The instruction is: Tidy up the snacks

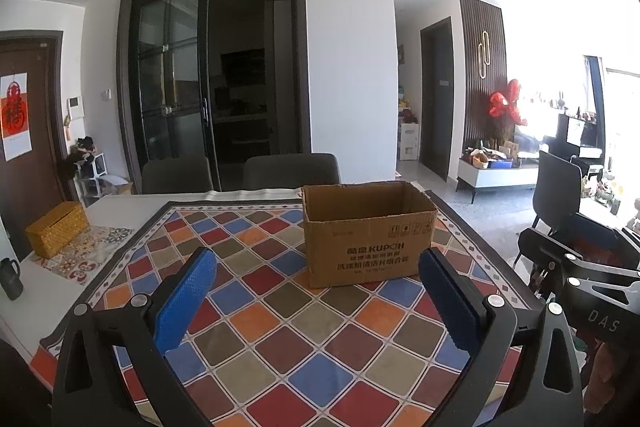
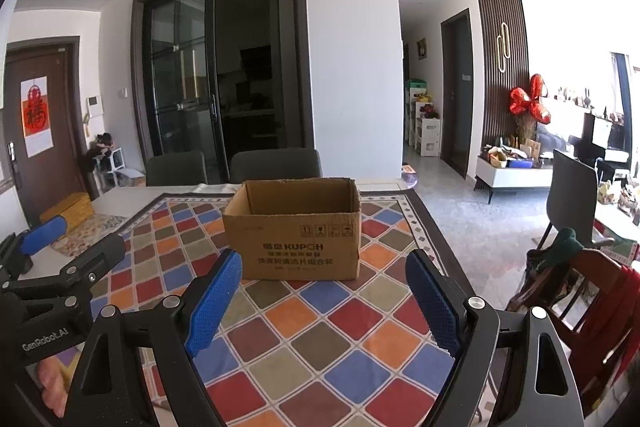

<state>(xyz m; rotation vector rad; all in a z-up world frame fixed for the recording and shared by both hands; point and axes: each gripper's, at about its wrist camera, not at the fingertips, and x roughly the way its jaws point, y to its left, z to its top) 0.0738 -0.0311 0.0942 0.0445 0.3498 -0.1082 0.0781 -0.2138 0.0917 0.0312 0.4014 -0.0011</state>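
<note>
An open brown cardboard box point(image 1: 368, 235) printed KUPOH stands on the chequered tablecloth point(image 1: 280, 339); it also shows in the right wrist view point(image 2: 296, 231). Its inside is not visible from here. No snacks are in view. My left gripper point(image 1: 318, 291) is open and empty, just short of the box. My right gripper point(image 2: 324, 291) is open and empty, also just in front of the box. The left gripper's body shows at the left of the right wrist view point(image 2: 60, 267), and the right gripper's body at the right of the left wrist view point(image 1: 580, 283).
A yellow woven box point(image 1: 56, 227) and a dark mug point(image 1: 10, 277) sit at the table's left. Two grey chairs point(image 1: 290, 171) stand behind the table. A wooden chair point(image 2: 592, 299) is at the right.
</note>
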